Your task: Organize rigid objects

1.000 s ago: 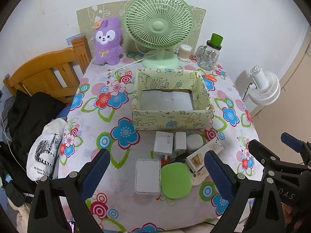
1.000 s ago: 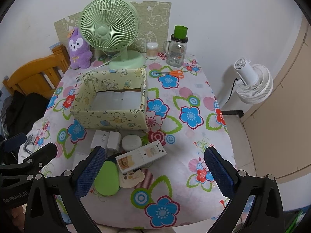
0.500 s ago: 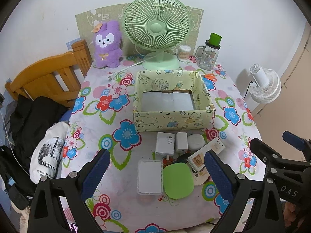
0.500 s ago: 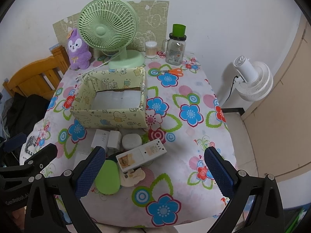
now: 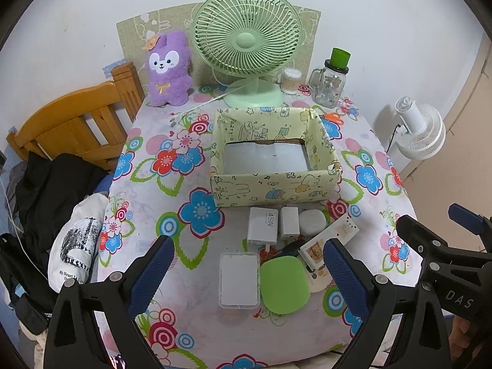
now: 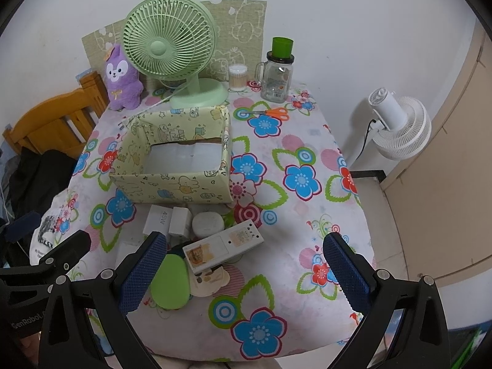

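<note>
Here the table (image 5: 147, 196) carries a yellow box (image 5: 270, 189) in the middle, its floor bare. Just before the box lie two white chargers (image 5: 263, 222), a round white case (image 5: 312, 220), a long card-like box (image 6: 223, 244), a clear lidded case (image 5: 238, 279) and a green pad (image 5: 284, 280). Something dark under the long box is too hidden to name. Both the left gripper (image 5: 246, 272) and right gripper (image 6: 244, 272) hover spread wide, holding nothing.
</note>
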Demonstrator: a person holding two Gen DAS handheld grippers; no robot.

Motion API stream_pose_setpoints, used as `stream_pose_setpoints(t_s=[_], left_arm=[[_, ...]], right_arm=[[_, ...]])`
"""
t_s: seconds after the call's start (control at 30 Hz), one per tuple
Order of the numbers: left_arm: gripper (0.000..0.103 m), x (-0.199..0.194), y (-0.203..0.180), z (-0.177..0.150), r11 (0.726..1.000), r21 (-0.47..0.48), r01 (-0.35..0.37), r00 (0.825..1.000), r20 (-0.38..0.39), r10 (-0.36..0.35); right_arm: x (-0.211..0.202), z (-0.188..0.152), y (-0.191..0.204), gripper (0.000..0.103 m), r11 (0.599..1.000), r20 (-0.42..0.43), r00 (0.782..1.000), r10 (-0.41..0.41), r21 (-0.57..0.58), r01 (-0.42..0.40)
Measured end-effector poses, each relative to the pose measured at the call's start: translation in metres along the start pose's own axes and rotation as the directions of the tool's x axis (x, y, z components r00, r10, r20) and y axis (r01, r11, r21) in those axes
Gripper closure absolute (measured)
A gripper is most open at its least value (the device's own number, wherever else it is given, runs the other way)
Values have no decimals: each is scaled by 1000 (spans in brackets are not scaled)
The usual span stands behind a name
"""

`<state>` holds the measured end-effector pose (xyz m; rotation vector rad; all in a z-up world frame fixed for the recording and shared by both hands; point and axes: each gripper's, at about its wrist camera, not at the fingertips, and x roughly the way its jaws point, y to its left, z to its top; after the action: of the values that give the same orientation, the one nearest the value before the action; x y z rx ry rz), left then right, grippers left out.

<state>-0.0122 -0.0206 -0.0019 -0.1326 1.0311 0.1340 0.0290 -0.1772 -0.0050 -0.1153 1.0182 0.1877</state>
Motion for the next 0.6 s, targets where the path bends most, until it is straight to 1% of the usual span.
stream_pose_setpoints(t_s=[0.2, 0.37, 0.47, 0.6], left_arm=[[5, 9, 1, -2, 1000, 9, -10, 1000, -15, 11], [5, 18, 2, -3, 1000, 11, -10, 999, -36, 10], [5, 23, 2, -4, 1000, 14, -9, 999, -43, 9], [5, 34, 3, -7, 1000, 16, -11, 998, -61, 12]], right_arm=[[7, 0, 1, 1, 1000, 13, 1000, 17, -19, -17], [14, 1, 0, 1, 998, 3, 999, 50, -24, -50], [20, 1, 0, 1, 998, -2, 998, 56, -27, -56], [32, 0, 2, 1, 997, -31, 997, 73, -33, -74]])
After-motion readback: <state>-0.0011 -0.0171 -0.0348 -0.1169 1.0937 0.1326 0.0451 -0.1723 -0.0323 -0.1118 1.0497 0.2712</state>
